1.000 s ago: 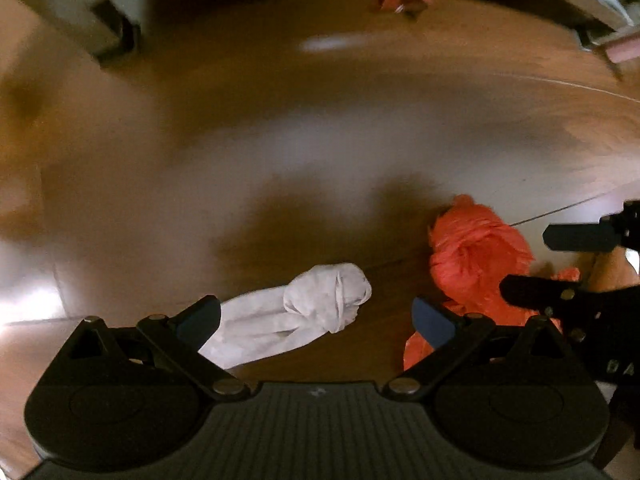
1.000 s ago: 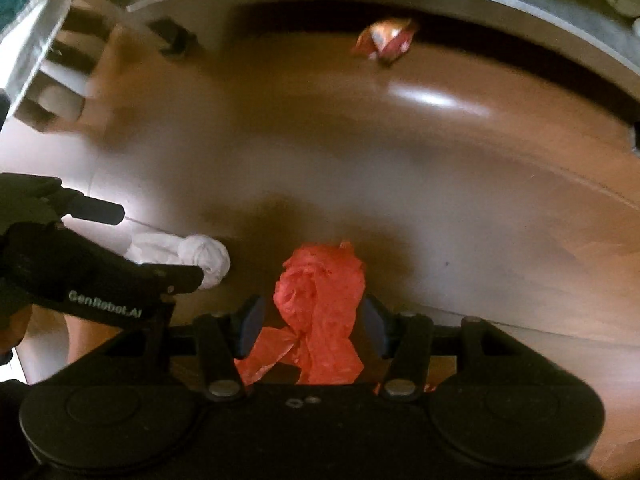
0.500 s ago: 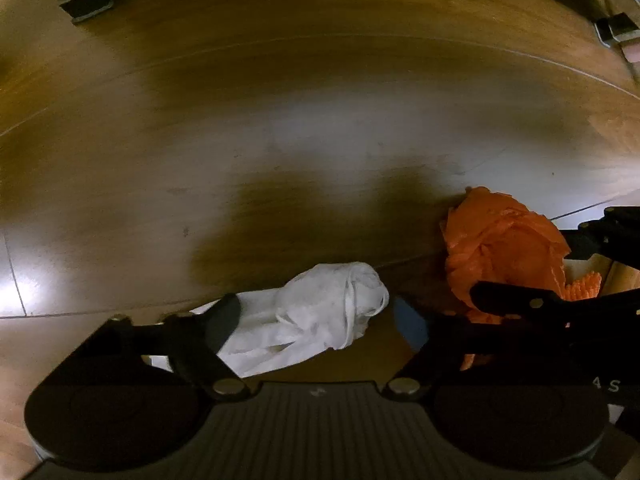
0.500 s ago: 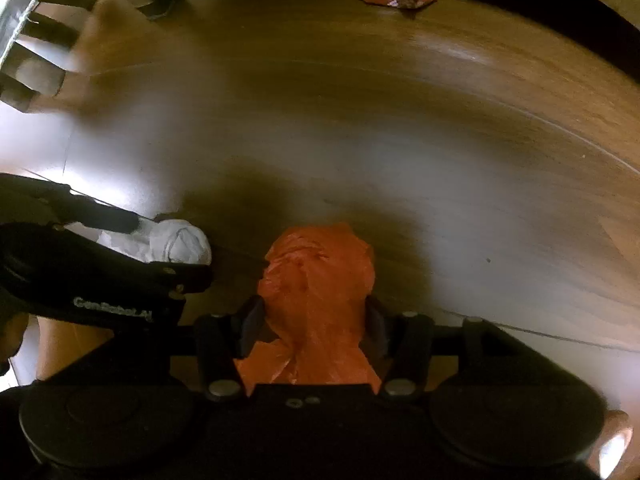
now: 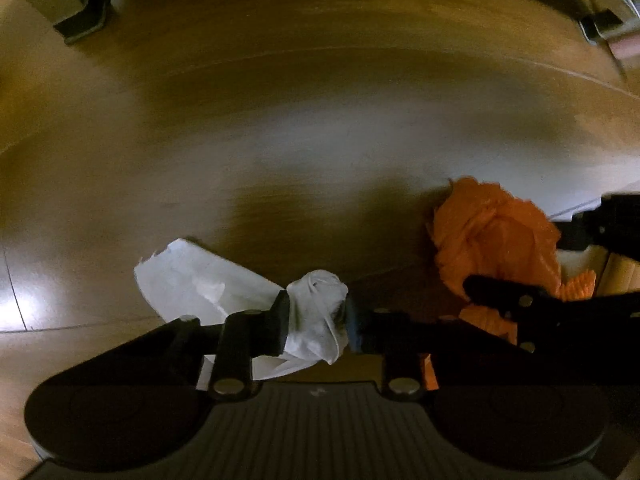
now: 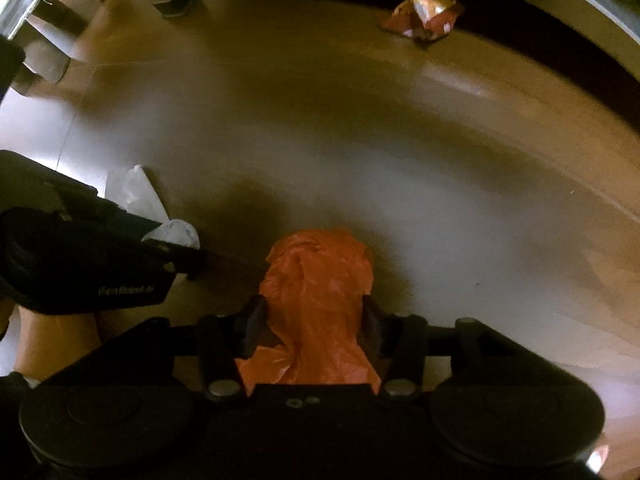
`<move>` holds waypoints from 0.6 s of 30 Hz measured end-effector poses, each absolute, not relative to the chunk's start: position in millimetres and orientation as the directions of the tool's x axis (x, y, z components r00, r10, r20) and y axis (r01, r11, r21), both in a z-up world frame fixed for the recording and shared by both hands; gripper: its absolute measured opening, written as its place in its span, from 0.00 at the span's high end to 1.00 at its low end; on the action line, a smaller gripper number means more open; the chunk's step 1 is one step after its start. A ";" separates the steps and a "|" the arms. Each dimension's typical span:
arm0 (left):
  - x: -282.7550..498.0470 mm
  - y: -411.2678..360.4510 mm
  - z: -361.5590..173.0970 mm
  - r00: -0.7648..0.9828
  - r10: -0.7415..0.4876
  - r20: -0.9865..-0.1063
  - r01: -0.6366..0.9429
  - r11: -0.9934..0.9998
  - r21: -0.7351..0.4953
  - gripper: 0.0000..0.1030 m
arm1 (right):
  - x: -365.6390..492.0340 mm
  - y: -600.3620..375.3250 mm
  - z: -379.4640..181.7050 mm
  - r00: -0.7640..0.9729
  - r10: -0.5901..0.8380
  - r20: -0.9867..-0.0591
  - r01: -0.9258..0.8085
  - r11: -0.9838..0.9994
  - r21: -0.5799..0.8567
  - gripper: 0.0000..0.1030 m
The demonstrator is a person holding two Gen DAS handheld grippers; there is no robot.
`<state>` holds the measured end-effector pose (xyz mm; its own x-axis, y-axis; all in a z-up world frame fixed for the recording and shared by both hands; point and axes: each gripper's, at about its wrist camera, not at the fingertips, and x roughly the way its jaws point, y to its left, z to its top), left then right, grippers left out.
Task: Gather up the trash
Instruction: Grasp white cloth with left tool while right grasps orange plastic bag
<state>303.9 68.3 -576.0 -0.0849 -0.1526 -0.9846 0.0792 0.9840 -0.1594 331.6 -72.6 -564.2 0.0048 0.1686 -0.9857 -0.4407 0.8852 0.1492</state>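
Sideways, the white tissue (image 5: 224,296) lies across the left hand-held gripper (image 5: 316,320).

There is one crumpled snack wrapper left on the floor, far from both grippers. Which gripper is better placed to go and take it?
Neither is free. The left gripper has just closed on the white tissue; the right gripper grips the orange bag. The snack wrapper lies nearly straight ahead of both, so neither has a clear edge.

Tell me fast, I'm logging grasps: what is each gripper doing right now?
Left gripper: just closed, pinching the white tissue.
Right gripper: just been closing around the orange plastic bag, pressing it.
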 end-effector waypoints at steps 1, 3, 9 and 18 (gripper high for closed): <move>303.5 67.5 -574.8 -0.085 -0.156 -0.984 0.084 0.983 -0.163 0.76 | 332.0 -73.6 -562.2 0.012 0.171 -0.985 -0.441 0.885 0.148 0.55; 302.7 67.1 -571.6 -0.080 -0.160 -0.984 0.090 0.982 -0.167 0.77 | 331.0 -73.1 -560.6 0.018 0.172 -0.985 -0.439 0.887 0.147 0.55; 304.8 64.3 -554.5 -0.067 -0.167 -0.984 0.104 0.979 -0.173 0.78 | 334.3 -75.5 -543.2 0.036 0.179 -0.983 -0.429 0.891 0.147 0.56; 302.9 69.5 -482.8 -0.014 -0.178 -0.984 0.147 0.973 -0.178 0.78 | 323.5 -83.6 -480.5 0.100 0.214 -0.972 -0.418 0.895 0.154 0.57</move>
